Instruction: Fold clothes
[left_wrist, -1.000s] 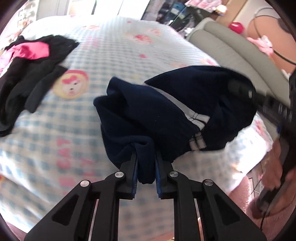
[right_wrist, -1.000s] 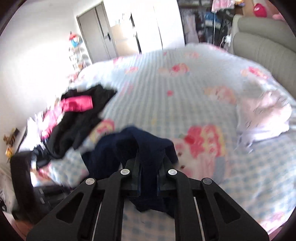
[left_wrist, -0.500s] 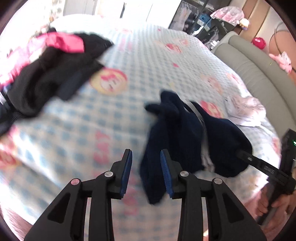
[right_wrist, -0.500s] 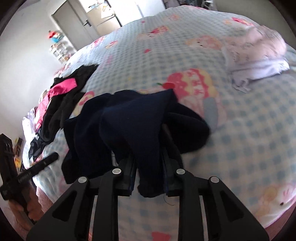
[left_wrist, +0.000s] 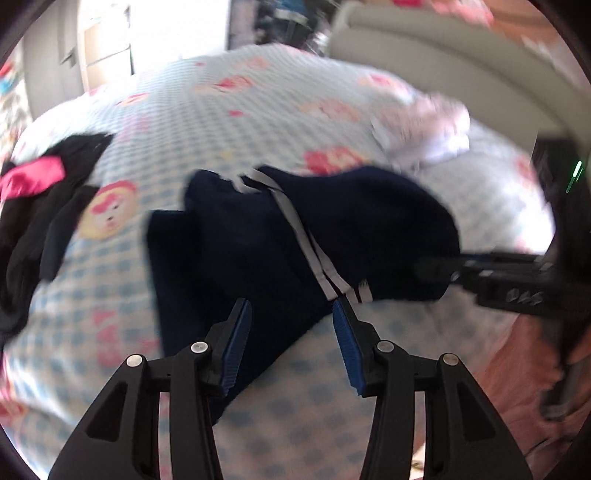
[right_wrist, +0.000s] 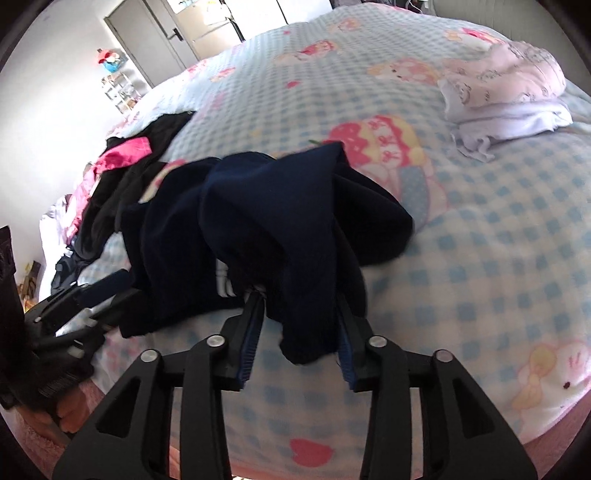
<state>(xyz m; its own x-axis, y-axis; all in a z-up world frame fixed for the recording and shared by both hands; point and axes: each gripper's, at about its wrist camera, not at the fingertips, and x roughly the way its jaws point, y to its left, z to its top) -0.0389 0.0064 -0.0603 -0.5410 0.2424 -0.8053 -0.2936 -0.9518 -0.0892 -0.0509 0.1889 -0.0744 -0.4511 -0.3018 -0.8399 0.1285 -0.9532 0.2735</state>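
A navy garment with white stripes (left_wrist: 258, 243) lies crumpled on the checked bedspread (left_wrist: 207, 122). My left gripper (left_wrist: 291, 314) hovers over its near edge, jaws opening; cloth lies under and between the fingers, and the blue pads (left_wrist: 236, 343) stand clear of it. In the right wrist view the same navy garment (right_wrist: 273, 206) bunches up between the fingers of my right gripper (right_wrist: 299, 314). Those jaws are opening too. A fold drapes against the right finger, and the left pad is bare. Each gripper shows in the other's view: the right gripper (left_wrist: 487, 273), the left gripper (right_wrist: 81, 299).
A heap of black and pink clothes (right_wrist: 125, 162) lies at the bed's left side, also as the black and pink heap (left_wrist: 33, 206). A folded white and pink garment (right_wrist: 506, 88) rests at the far right. A grey padded headboard (left_wrist: 443, 55) runs behind. The bed's near edge is just below the grippers.
Both grippers were shut on the navy garment and held it up. Both have opened since, and the garment has dropped onto the bedspread. The right gripper has come down towards the bed.
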